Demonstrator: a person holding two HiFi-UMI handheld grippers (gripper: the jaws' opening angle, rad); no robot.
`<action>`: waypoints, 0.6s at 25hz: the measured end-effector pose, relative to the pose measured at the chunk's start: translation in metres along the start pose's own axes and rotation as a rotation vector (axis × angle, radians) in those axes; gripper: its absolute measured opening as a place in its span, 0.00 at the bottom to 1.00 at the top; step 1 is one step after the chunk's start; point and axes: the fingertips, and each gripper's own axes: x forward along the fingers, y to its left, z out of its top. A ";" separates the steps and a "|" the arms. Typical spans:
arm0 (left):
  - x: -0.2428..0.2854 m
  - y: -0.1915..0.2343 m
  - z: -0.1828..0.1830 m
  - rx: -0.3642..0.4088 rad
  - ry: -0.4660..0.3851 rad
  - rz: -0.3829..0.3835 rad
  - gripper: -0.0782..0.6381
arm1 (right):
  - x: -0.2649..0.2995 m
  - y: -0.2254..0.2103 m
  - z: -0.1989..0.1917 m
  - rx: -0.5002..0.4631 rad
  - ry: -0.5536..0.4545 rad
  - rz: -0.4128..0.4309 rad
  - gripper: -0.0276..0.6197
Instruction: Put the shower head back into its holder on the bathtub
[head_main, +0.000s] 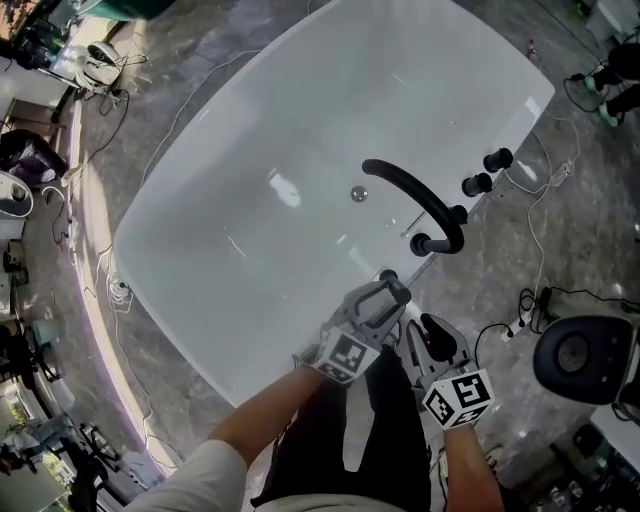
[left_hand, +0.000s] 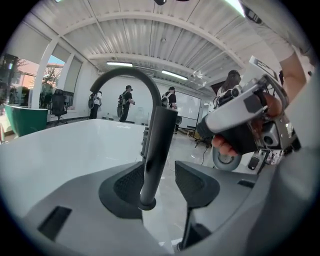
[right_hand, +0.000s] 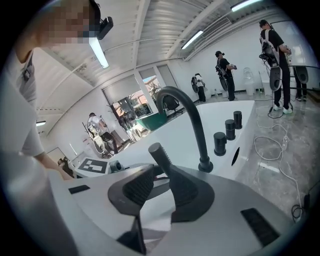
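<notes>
The black stick shower head (left_hand: 157, 145) stands upright on the rim of the white bathtub (head_main: 250, 250), its foot in a round black holder (left_hand: 146, 203). My left gripper (left_hand: 160, 182) is open around it: the shaft runs close to the left pad and a gap shows beside the right pad. In the head view the left gripper (head_main: 388, 290) sits at the near rim, just before the curved black spout (head_main: 420, 195). My right gripper (right_hand: 160, 187) is open and holds nothing; the shower head's top (right_hand: 157, 150) shows just beyond its pads. It hovers beside the left one (head_main: 420, 325).
Black knobs (head_main: 497, 159) (head_main: 477, 184) stand on the rim past the spout. A drain (head_main: 358, 193) lies in the tub's floor. White cables (head_main: 545, 190) trail over the grey floor at the right, near a round black device (head_main: 575, 352). People stand far off.
</notes>
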 end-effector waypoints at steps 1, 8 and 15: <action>-0.009 -0.002 0.005 -0.015 0.006 0.004 0.36 | -0.002 0.005 0.003 0.005 -0.007 -0.005 0.19; -0.079 -0.031 0.090 -0.104 -0.026 0.016 0.25 | -0.035 0.048 0.046 -0.001 -0.095 -0.030 0.14; -0.135 -0.049 0.204 -0.165 -0.085 0.039 0.12 | -0.091 0.091 0.116 -0.067 -0.215 -0.067 0.10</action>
